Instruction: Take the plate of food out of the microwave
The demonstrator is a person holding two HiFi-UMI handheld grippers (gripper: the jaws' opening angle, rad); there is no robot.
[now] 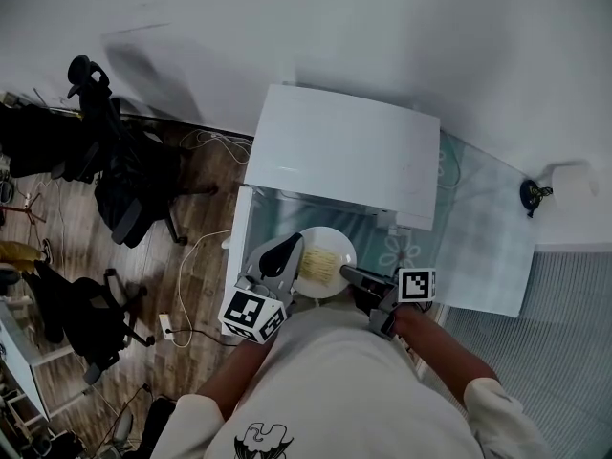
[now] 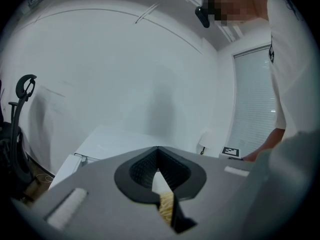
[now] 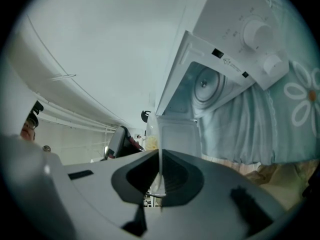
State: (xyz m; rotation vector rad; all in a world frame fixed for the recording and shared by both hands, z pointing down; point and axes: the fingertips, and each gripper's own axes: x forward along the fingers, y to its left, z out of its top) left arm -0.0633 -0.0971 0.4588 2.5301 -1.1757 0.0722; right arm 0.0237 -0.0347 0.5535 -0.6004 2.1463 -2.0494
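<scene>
Left gripper [image 2: 158,170] and right gripper [image 3: 161,170] fingers clench the plate [image 1: 339,245]; only right gripper view shows microwave [image 3: 207,86] inside

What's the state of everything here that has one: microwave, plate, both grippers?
microwave: door open, cavity empty
plate: out of the microwave, carrying noodles, held at both edges
left gripper: jaws shut on plate
right gripper: jaws shut on plate
</scene>
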